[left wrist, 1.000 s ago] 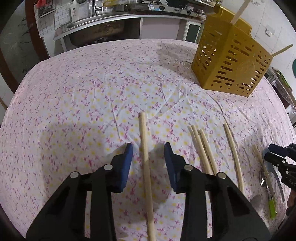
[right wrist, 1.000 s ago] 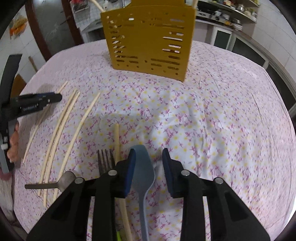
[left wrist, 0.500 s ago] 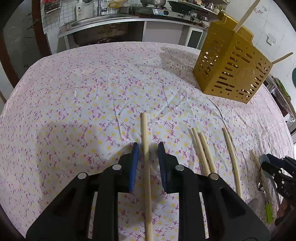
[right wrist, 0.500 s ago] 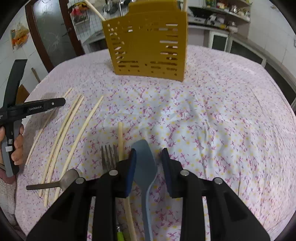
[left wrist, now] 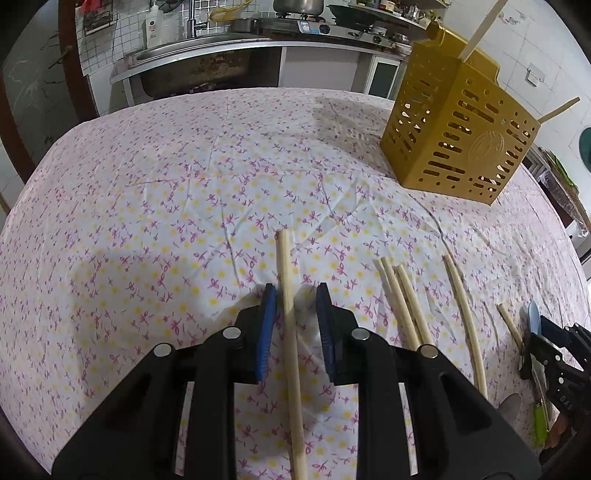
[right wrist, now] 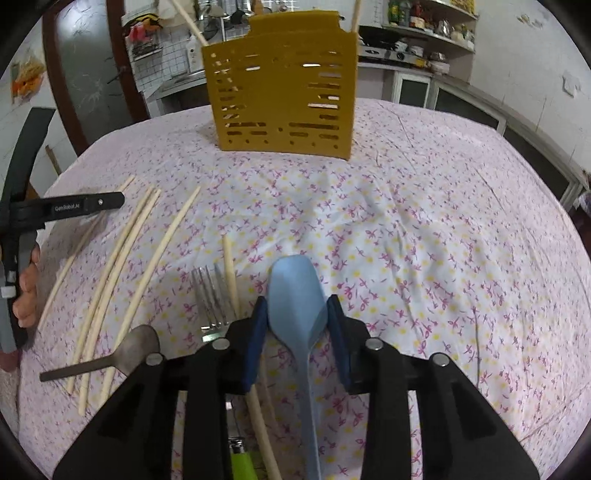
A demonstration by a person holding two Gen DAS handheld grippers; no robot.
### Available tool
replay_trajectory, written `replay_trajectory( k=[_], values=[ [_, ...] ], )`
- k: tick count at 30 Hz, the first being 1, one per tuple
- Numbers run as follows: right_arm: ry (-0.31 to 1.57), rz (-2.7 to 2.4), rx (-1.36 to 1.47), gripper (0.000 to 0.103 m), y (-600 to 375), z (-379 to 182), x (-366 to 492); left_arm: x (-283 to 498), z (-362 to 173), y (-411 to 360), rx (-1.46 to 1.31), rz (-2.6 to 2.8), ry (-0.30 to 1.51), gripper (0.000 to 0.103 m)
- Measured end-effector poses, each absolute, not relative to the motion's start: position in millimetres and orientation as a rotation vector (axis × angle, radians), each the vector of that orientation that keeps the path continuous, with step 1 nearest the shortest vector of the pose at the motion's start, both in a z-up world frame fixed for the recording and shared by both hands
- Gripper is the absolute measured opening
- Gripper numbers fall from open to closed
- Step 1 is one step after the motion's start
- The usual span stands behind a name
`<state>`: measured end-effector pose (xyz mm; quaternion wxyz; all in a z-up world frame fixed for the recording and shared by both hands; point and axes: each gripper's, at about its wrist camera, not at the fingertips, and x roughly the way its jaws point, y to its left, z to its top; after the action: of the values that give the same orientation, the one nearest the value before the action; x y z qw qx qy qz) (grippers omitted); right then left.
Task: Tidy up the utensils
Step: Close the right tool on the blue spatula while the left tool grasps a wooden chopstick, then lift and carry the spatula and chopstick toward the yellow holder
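Left gripper (left wrist: 294, 311): I straddle the stiff, light chopstick (left wrist: 289, 317); pads apart, not pinching
Right gripper (right wrist: 295, 317): I pinch the slick blue spoon (right wrist: 295, 291) at its bowl; neck steadier

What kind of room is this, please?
Most likely a home kitchen: a steel sink with a tap stands against a tiled wall, pots sit on a gas stove, and a yellow utensil holder stands on the cloth-covered table.

Blue spoon (right wrist: 297, 295) handle cut off below, fork (right wrist: 210, 295) handle hidden behind right gripper (right wrist: 297, 314)
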<state>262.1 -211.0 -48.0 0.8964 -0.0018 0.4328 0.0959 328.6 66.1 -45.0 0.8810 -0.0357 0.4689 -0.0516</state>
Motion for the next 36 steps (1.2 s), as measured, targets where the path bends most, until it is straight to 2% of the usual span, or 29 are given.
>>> replay_trajectory(
  k=[1, 5, 18, 36],
  values=[
    [0.898, 0.197, 0.0, 0.033, -210, -48, 264, 330, -45, 66, -0.075, -0.108, 0.976, 0.021],
    [0.898, 0.206, 0.043, 0.033, -214, -44, 263, 332, -45, 69, -0.085, -0.1, 0.97, 0.005],
    [0.813, 0.223, 0.181, 0.033, -250, -23, 268, 312, -20, 64, -0.146, -0.171, 0.892, 0.004],
    [0.5, 0.202, 0.241, 0.033, -279, 34, 243, 257, 72, 14, -0.081, -0.258, 0.635, 0.004]
  ],
)
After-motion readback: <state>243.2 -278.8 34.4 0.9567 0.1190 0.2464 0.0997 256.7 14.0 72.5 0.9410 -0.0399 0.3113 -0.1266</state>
